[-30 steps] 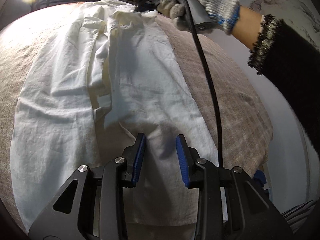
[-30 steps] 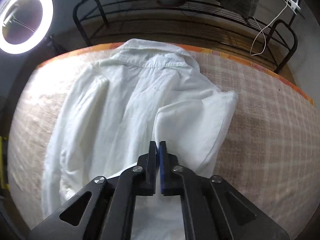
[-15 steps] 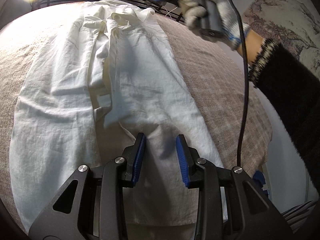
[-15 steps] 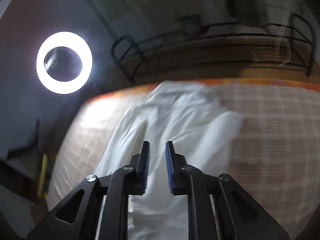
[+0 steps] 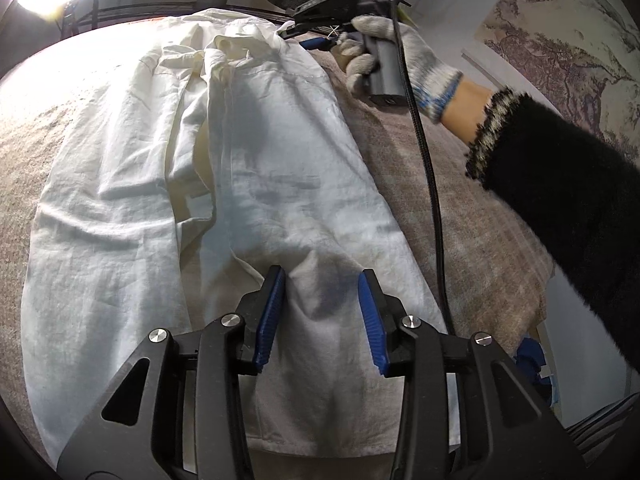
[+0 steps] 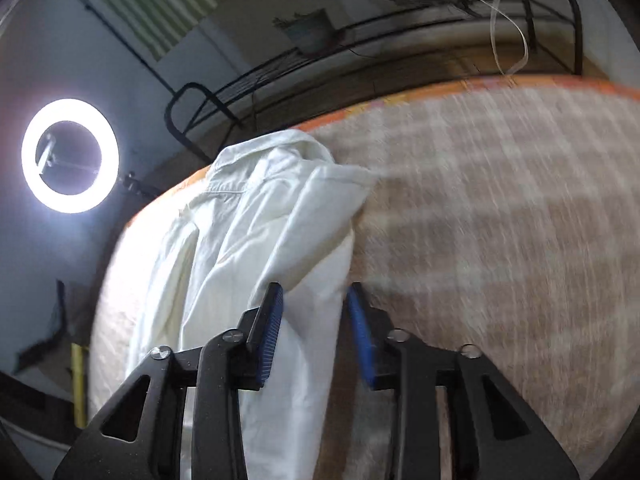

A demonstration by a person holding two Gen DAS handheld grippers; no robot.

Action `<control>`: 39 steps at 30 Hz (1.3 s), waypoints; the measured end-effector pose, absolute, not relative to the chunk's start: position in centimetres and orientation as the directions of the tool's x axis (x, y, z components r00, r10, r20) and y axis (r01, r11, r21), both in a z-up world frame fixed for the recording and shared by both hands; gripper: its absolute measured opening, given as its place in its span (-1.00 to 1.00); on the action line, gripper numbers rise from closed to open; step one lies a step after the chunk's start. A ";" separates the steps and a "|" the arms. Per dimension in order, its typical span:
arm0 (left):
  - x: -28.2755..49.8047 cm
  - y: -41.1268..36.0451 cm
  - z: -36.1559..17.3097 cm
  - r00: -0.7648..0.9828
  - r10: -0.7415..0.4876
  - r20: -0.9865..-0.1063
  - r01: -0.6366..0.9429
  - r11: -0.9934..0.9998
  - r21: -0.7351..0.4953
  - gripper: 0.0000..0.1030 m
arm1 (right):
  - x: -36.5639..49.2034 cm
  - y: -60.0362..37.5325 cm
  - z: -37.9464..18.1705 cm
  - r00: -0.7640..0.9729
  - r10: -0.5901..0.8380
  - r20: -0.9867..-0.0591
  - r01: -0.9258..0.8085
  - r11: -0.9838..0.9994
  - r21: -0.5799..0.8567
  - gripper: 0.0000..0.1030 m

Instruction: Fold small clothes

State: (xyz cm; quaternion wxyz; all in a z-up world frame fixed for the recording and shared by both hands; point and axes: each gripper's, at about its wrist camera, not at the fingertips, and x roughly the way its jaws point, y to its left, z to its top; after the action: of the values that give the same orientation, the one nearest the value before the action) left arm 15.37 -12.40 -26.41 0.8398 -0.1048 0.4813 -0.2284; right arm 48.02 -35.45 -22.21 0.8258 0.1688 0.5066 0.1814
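A ring light (image 6: 70, 155) at the far left of the checked bedcover (image 6: 500, 208) is the main light source; it glares to pure white and washes out the cover's nearest corner, while the room behind stays dim. In the right wrist view the bedcover is streaked with motion blur. The left wrist view is sharp, with soft grey shadows on the white shirt (image 5: 256, 168); both views bend strongly toward dark rounded edges.

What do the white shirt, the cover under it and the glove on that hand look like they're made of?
White shirt: thin woven cloth, probably cotton or linen; matte, finely creased, with stitched seams. Checked cover: coarse, fuzzy woven fabric in beige and brown, maybe wool or a blend. Glove: chunky knitted yarn, greyish white with blue at the cuff, likely cotton; ribbed loops show.
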 end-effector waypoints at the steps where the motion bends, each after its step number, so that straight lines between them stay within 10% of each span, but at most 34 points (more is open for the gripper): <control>1: 15.3 -12.5 -26.4 0.435 -0.482 -0.761 0.285 0.875 -0.392 -0.27 | 48.4 -35.2 -22.0 0.430 0.442 -0.787 -0.132 0.893 0.430 -0.49; 6: 15.2 -12.5 -26.4 0.427 -0.491 -0.759 0.288 0.870 -0.400 -0.26 | 51.9 -35.1 -20.9 0.504 0.188 -0.843 -0.038 0.980 0.196 -0.49; 11: 15.4 -12.2 -26.5 0.426 -0.493 -0.759 0.288 0.869 -0.403 -0.26 | 50.4 -37.2 -20.3 0.495 0.400 -0.771 -0.049 0.899 0.435 -0.48; 25: 15.7 -12.9 -26.5 0.425 -0.482 -0.766 0.288 0.874 -0.390 -0.10 | 47.7 -28.5 -19.6 0.444 0.335 -0.831 -0.285 0.932 0.223 -0.48; 39: 14.3 -9.9 -22.2 0.410 -0.566 -0.715 0.291 0.825 -0.485 -0.10 | 38.4 -35.7 -11.3 0.491 0.446 -0.748 -0.193 0.893 0.406 -0.48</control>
State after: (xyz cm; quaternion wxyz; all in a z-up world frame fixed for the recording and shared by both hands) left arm 14.33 -9.94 -22.20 0.8273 -0.1438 0.4773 -0.2589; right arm 38.43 -35.66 -11.25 0.8529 0.1353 0.4682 0.1874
